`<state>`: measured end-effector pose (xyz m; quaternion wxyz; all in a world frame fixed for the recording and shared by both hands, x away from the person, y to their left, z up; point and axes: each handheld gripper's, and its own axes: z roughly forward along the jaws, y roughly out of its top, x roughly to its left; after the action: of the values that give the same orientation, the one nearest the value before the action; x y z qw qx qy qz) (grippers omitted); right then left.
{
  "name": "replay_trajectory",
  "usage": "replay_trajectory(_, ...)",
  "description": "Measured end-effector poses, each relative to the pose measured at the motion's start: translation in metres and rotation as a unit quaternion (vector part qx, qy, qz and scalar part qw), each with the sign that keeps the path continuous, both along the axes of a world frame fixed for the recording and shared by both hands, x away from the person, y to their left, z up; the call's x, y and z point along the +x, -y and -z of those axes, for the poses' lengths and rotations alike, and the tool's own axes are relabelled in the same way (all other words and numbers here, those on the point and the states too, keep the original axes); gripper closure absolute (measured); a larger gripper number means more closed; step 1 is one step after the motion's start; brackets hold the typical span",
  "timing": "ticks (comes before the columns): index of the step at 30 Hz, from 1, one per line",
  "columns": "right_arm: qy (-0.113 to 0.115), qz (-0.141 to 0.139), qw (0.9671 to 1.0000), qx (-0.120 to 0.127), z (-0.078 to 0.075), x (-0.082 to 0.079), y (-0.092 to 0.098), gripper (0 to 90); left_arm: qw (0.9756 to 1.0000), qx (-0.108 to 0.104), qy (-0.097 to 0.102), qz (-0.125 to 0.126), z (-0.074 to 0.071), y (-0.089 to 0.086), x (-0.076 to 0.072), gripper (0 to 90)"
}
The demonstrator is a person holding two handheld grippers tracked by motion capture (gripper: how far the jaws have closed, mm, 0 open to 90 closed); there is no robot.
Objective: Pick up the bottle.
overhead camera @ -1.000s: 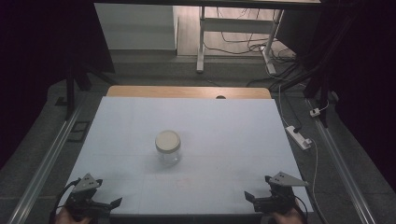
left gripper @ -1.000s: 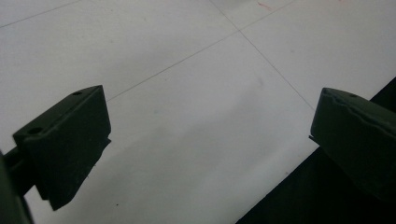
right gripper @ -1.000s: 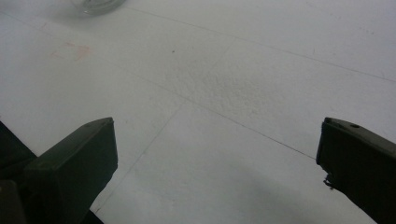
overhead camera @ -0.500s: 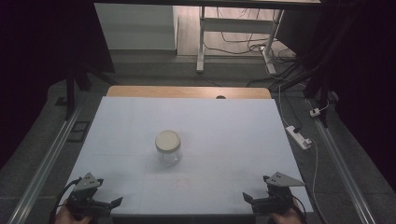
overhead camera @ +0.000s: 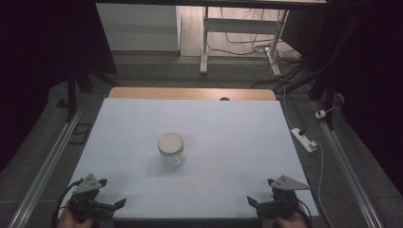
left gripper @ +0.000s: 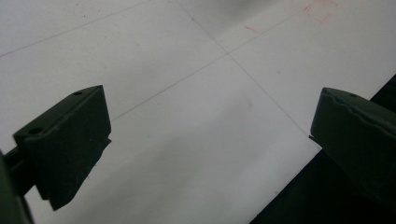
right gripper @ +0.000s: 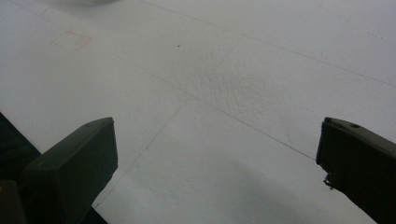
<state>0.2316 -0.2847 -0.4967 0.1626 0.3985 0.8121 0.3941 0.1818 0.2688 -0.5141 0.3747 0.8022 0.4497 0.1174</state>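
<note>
High view: a glass jar [overhead camera: 170, 149] with a pale cream lid stands upright near the middle of the white worktop [overhead camera: 228, 133], slightly left of centre, nothing touching it. Glass body is clear; contents cannot be told. Faint red marks [overhead camera: 183, 186] sit on the sheet just on the near side of the jar. Thin pencil-like lines cross the worktop surface.

Left gripper [overhead camera: 111, 205] sits at the near left corner, well apart from the jar, held by a hand [overhead camera: 71, 219] at the bottom edge, grey three-cornered plate on top, jaws pointing right. Right gripper [overhead camera: 254, 203] sits at the near right corner, also well apart from the jar, held by the other hand [overhead camera: 290, 221], jaws pointing left. The two grippers face inward toward each other along the near edge.

Left gripper view: left gripper [left gripper: 210, 135] has both black jaws spread wide, bare white sheet between them, nothing held; red marks [left gripper: 322, 9] at the far top right; dark worktop edge at lower right. Right gripper view: right gripper [right gripper: 217, 161] likewise has jaws wide apart, nothing between them; red marks [right gripper: 70, 41] at upper left.

Beyond the worktop: a strip of wooden edge [overhead camera: 190, 93] at the far side, a white power strip [overhead camera: 303, 139] on the floor to the right, metal rails either side.
</note>
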Motion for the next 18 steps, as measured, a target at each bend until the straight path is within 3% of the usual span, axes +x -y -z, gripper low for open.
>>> replay_trajectory(13, -0.001, -0.002, 1.0000, -0.004, 0.000, 0.000, -0.001, 0.0, 0.9999, -0.002, -0.002, 0.013, -0.002, 0.008, 0.010, 0.0)
replay_trajectory(18, -0.002, -0.003, 1.0000, -0.004, 0.000, 0.000, -0.001, 0.0, 0.9991, -0.016, -0.010, 0.038, 0.001, 0.011, 0.018, 0.0)
